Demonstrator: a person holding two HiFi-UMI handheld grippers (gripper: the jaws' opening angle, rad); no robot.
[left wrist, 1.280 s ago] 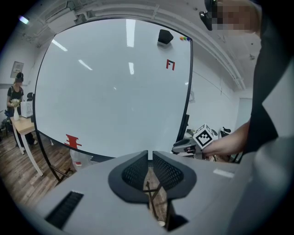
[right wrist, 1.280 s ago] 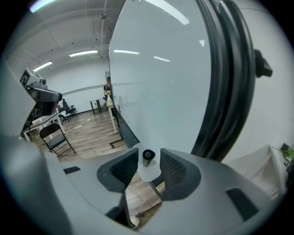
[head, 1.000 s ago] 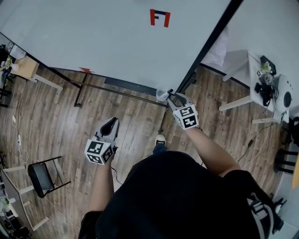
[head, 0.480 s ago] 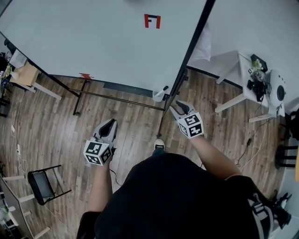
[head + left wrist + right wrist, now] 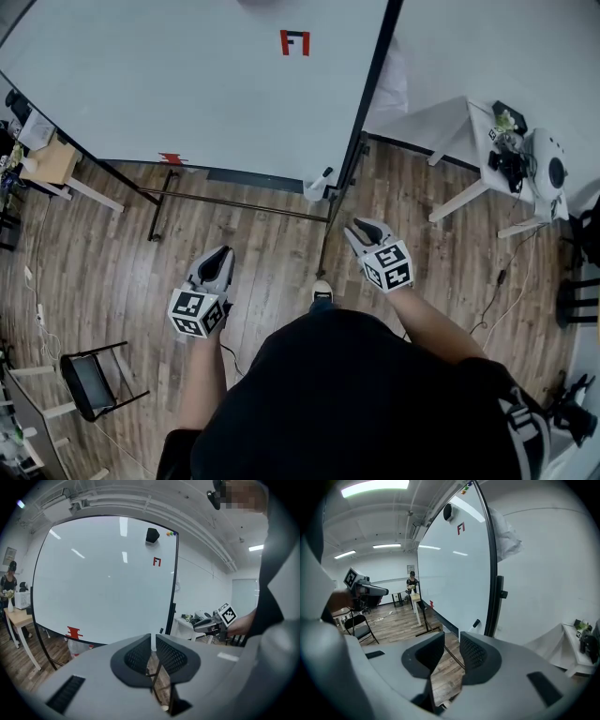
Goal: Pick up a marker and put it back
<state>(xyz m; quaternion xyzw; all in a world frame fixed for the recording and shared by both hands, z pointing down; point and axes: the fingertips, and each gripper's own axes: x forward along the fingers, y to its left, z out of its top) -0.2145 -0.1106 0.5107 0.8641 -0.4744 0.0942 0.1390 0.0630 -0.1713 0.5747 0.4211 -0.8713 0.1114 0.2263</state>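
Observation:
A marker with a black cap stands tilted in a small white holder at the whiteboard's lower right corner. It also shows as a dark cap in the right gripper view and as a marker in the left gripper view. My right gripper hangs over the wooden floor, a short way back from the holder. Its jaws are closing with a gap still between them and nothing in it. My left gripper hovers lower left of the holder, shut and empty.
The whiteboard rests on a black frame with a floor bar. A white table with gear stands at the right. A folding chair sits at lower left, a wooden table at far left. A person stands far back.
My right gripper has drawn back from the marker holder toward my body, and its jaws have narrowed. The left gripper has barely moved.

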